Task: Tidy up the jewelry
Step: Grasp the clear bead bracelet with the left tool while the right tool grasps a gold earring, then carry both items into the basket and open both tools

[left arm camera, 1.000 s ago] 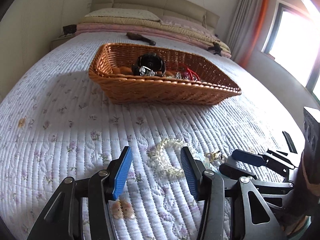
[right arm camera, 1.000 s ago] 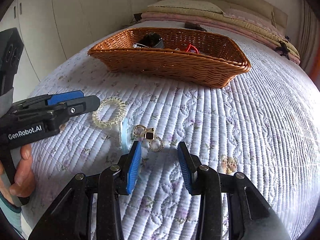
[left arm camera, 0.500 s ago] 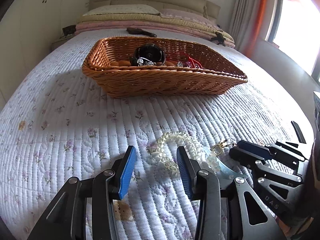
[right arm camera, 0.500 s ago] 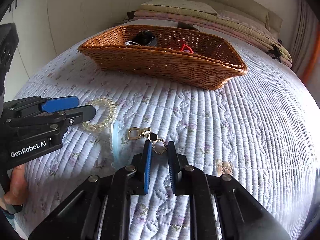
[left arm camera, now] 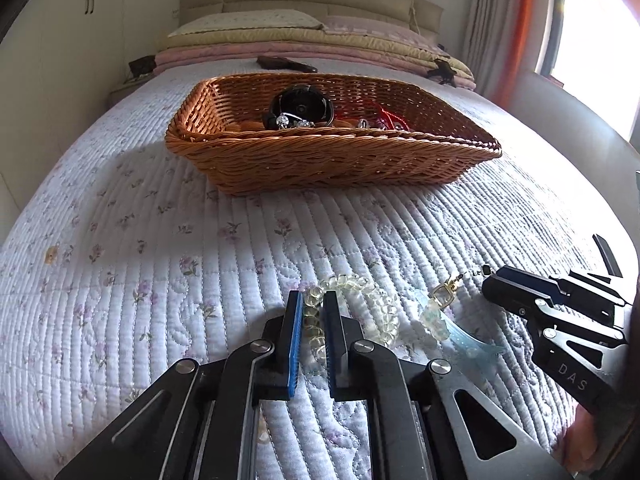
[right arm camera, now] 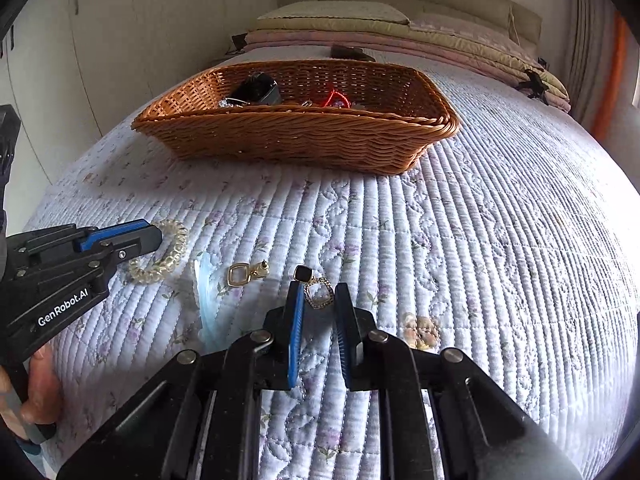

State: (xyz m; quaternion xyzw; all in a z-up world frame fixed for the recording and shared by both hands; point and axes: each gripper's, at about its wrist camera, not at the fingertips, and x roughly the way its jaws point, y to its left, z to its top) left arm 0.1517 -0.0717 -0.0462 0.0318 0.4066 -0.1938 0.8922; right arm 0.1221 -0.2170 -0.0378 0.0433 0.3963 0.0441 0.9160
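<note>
A clear bead bracelet [left arm camera: 360, 304] lies on the quilt; my left gripper [left arm camera: 312, 312] is shut on its near side. It also shows in the right wrist view [right arm camera: 160, 260]. My right gripper [right arm camera: 318, 300] has its jaws narrowly apart around a gold earring with a black square stud [right arm camera: 316, 290]; contact is unclear. A second gold earring [right arm camera: 244, 273] and a pale blue hair clip [right arm camera: 206, 300] lie between the grippers. The wicker basket [left arm camera: 320, 160] stands further up the bed, holding a black watch [left arm camera: 300, 110] and red cord [left arm camera: 390, 118].
The quilted bed cover [left arm camera: 140, 240] carries everything. Pillows and folded blankets [left arm camera: 300, 40] lie at the headboard. A small pink flower-shaped item [right arm camera: 418, 324] lies right of my right gripper. Wardrobe doors [right arm camera: 120, 40] stand on the left, a window [left arm camera: 592, 40] on the right.
My left gripper has closed onto the bead bracelet. My right gripper has come forward around the black-stud earring, its jaws slightly wider than half a second ago.
</note>
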